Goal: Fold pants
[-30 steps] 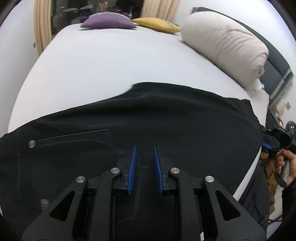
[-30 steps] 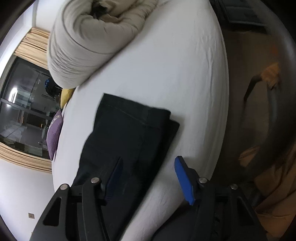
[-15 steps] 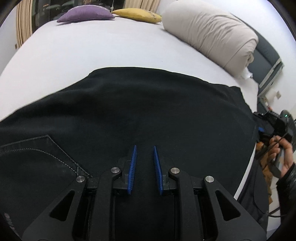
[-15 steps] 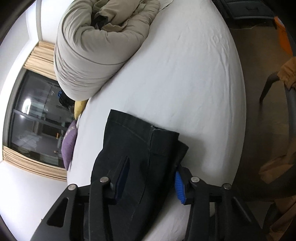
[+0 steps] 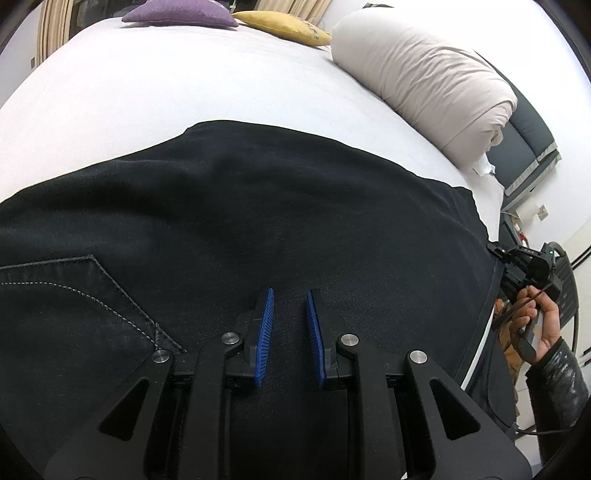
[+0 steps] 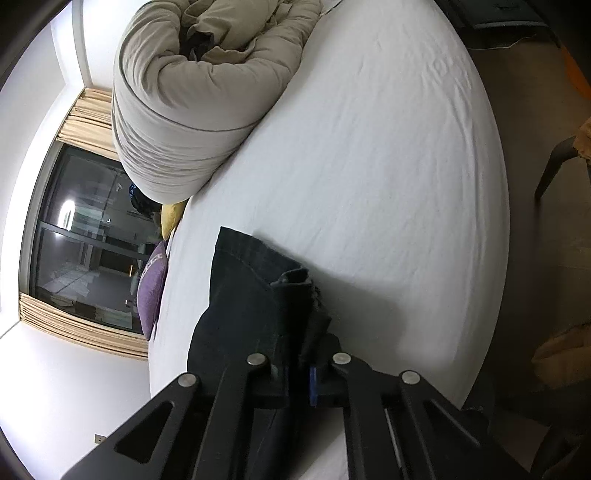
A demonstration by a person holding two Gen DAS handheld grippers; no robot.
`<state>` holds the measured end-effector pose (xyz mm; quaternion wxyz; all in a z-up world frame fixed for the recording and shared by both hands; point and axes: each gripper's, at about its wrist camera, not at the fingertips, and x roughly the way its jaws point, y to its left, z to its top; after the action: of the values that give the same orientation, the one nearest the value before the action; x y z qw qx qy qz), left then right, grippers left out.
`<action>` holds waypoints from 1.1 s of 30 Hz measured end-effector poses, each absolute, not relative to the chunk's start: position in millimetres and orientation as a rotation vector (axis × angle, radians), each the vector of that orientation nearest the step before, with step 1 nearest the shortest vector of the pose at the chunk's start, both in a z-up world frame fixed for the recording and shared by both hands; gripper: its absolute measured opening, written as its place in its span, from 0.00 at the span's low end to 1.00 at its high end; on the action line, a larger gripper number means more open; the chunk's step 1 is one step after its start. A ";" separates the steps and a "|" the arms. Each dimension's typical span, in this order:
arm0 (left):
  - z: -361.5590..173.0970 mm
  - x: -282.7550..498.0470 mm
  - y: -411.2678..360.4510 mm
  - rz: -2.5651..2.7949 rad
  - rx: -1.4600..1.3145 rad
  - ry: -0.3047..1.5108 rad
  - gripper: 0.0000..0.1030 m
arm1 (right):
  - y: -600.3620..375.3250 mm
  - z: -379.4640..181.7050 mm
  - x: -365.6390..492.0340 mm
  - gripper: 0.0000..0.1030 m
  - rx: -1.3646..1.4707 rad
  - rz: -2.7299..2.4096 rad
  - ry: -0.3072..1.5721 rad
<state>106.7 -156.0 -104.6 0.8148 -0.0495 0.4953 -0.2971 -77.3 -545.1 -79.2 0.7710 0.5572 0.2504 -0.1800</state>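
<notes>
Black pants (image 5: pixel 295 203) lie flat across the white bed (image 5: pixel 147 92), a stitched back pocket (image 5: pixel 74 295) at the left. My left gripper (image 5: pixel 290 291) hovers low over their middle, its blue pads a narrow gap apart with nothing pinched. In the right wrist view the leg ends (image 6: pixel 240 295) lie near the bed's edge. The jaws of my right gripper (image 6: pixel 301 350) are closing on them, and the cloth bunches up between the fingers. The left wrist view shows that right gripper (image 5: pixel 498 254) at the pants' right end, held by a hand (image 5: pixel 543 321).
A rolled beige duvet (image 5: pixel 424 81) lies along the head of the bed (image 6: pixel 369 166). A purple cushion (image 5: pixel 177 13) and a yellow cushion (image 5: pixel 284 29) sit at the far side. A dark chair leg (image 6: pixel 554 162) stands on the floor past the bed's edge, and a dark window (image 6: pixel 81 240) is behind.
My right gripper's wide jaws have come together on the leg ends, bunching the cloth. My left gripper has sunk closer to the pants and shifted right, so the pocket slid left.
</notes>
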 end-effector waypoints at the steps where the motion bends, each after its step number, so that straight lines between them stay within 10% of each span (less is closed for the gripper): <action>1: -105.8 107.6 -157.6 -0.634 -0.109 1.058 0.18 | -545.4 -78.9 -76.6 0.07 1.208 -0.391 0.544; 12: -106.0 113.9 -142.4 -0.638 -0.144 1.061 0.18 | -497.0 -13.1 -51.0 0.06 0.914 -0.326 0.606; 21: -103.2 120.1 -112.2 -0.621 -0.284 1.103 0.19 | -262.4 15.4 8.6 0.06 0.009 0.028 0.816; 28: -93.1 127.2 -104.4 -0.665 -0.488 1.142 0.79 | -225.5 -16.0 12.0 0.06 -0.129 0.014 0.882; 33: -96.7 144.2 -127.9 -0.727 -0.563 1.241 0.80 | -214.1 6.1 8.8 0.06 -0.191 -0.006 0.816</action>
<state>144.2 -127.9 -96.7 0.7163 -0.2545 0.5607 -0.3282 8.8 -214.1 6.1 0.9135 -0.0928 0.3961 -0.0028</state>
